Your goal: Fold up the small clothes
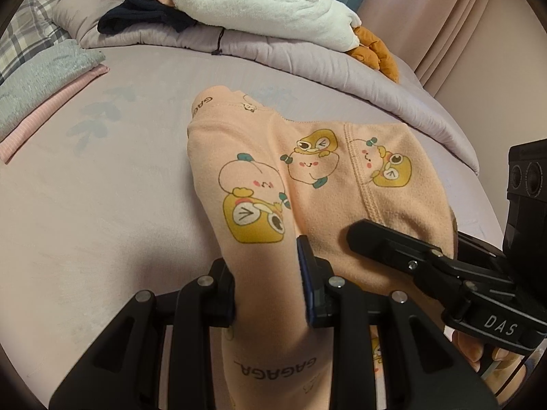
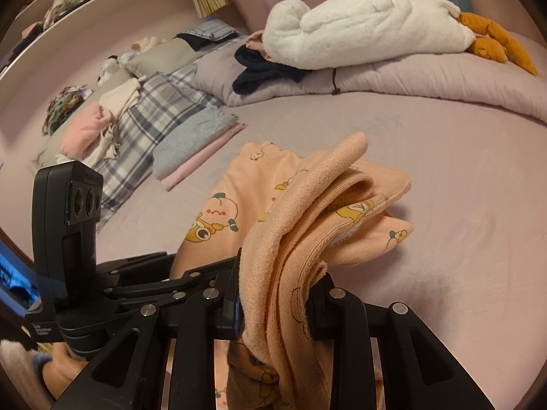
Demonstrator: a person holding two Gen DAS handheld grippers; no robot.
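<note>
At the far left of the bed, a folded grey-blue fleece lies stacked on a folded pink garment, beside a plaid pillow that carries a loose heap of pink and cream clothes. The left tongs sit next, closed down onto a raised ridge of the peach pyjama garment, with cloth pinched between both fingers and a "GAGAGA" print showing just under them. The garment, printed with yellow owl and peach cartoon figures, lies spread on the lilac bed sheet ahead of the tongs, its far end rounded and folded over. Just to the right, the right tongs are also clamped tight, on a thick bunch of several layers of the same peach fabric; in the right wrist view that bunch rises over the fingers and hangs forward in folds, part of it lifted off the bed. The two tools are close together, side by side over the garment. Behind it, a rolled lilac duvet runs across the bed, bearing a dark navy garment and, further right, a white plush goose with orange feet. Pink curtains hang at the far right.
</note>
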